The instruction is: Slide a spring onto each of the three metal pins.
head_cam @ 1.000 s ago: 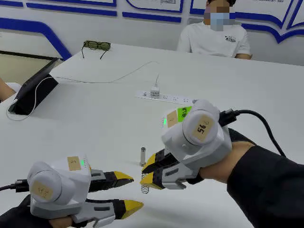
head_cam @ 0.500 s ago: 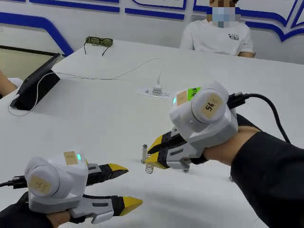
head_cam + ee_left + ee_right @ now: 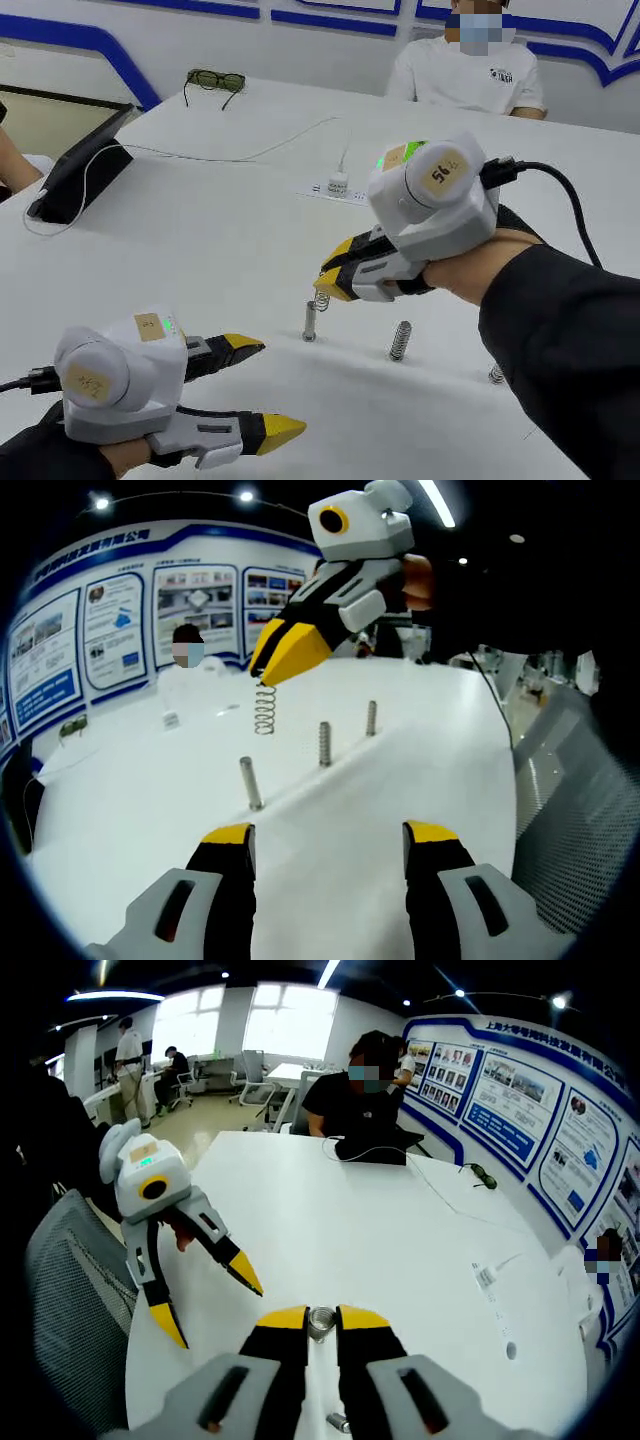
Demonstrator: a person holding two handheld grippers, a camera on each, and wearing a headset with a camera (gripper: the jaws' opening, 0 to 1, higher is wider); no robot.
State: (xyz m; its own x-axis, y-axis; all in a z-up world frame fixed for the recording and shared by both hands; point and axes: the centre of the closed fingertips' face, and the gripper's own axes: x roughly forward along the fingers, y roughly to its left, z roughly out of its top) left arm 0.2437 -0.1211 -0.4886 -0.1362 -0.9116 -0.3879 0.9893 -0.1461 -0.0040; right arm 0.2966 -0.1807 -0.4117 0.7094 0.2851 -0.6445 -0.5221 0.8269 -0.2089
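Note:
My right gripper (image 3: 322, 285) is shut on the top of a small steel spring (image 3: 321, 300), which hangs just above and slightly right of a bare metal pin (image 3: 309, 321). A second pin (image 3: 400, 340) wears a spring. A third pin (image 3: 496, 374) peeks out beside my sleeve. My left gripper (image 3: 268, 387) is open and holds nothing, low at the near left. In the left gripper view the right gripper (image 3: 290, 650) dangles the spring (image 3: 264, 708) above the bare pin (image 3: 251, 782). The right gripper view shows the spring's end (image 3: 321, 1322) pinched between its jaws.
A white power strip (image 3: 340, 185) with a plugged cable lies behind the pins. A dark tablet (image 3: 75, 170) leans at the far left, and glasses (image 3: 215, 80) rest near the back edge. A person (image 3: 470, 75) sits across the white table (image 3: 200, 250).
The right gripper has lifted the spring off the table, from beside the bare pin to just above it. The left gripper has stayed open in place.

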